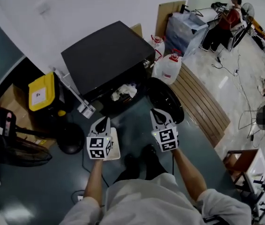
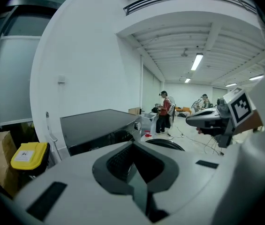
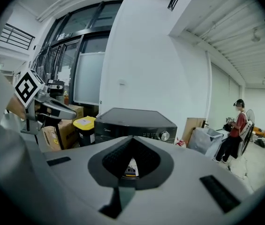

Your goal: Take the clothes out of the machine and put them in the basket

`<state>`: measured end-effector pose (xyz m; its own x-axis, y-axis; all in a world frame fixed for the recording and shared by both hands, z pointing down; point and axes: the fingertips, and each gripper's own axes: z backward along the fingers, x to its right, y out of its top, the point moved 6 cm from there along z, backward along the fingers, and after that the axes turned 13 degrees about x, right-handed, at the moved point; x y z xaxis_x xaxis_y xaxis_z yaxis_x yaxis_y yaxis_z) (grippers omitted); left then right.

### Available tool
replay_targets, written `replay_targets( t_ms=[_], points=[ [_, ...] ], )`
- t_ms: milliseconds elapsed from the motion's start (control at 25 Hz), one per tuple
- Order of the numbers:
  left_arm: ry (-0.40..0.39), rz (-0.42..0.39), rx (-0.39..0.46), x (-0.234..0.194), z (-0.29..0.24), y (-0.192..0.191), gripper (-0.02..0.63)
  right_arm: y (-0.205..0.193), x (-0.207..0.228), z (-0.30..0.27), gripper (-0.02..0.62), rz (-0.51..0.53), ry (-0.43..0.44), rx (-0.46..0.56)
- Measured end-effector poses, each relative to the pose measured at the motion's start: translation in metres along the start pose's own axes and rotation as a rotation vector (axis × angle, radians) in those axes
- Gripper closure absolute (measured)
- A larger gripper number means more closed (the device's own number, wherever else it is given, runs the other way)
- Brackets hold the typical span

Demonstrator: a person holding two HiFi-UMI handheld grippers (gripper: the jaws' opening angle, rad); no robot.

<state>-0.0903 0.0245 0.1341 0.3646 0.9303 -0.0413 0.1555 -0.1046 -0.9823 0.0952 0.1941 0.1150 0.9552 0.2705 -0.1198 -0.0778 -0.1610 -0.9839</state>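
- Currently, the left tool [image 1: 102,121] and right tool [image 1: 156,112] are hovering before the machine [image 1: 105,55], jaws closed, gripping nothing.
- Clothes [image 1: 124,91] are lying inside its open drum.

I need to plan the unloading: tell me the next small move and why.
Probably open the right gripper and carry it forward to the pale clothes in the washing machine. Its door stands open, the clothes show in the opening, and the right gripper and left gripper are both shut, empty and short of the machine.
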Motion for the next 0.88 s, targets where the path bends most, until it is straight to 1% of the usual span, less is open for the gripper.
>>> replay_targets(
  t_ms=[320, 520, 640, 760, 880],
  points=[
    [0.108, 0.033, -0.036, 0.016, -0.042, -0.025, 0.588, -0.043, 0.045, -0.045, 0.571, -0.022, 0.104, -0.036],
    [0.165, 0.047, -0.045, 0.023, -0.057, -0.041, 0.588, -0.067, 0.061, -0.065, 0.571, -0.023, 0.159, -0.046],
    [0.179, 0.057, -0.049, 0.021, -0.067, -0.056, 0.588, -0.083, 0.064, -0.080, 0.571, -0.028, 0.171, -0.047],
    [0.170, 0.076, -0.048, 0.018, -0.078, -0.071, 0.588, -0.098, 0.064, -0.094, 0.571, -0.029, 0.168, -0.053],
    [0.156, 0.077, -0.047, 0.011, -0.088, -0.087, 0.588, -0.115, 0.058, -0.103, 0.571, -0.040, 0.151, -0.054]
  ],
)
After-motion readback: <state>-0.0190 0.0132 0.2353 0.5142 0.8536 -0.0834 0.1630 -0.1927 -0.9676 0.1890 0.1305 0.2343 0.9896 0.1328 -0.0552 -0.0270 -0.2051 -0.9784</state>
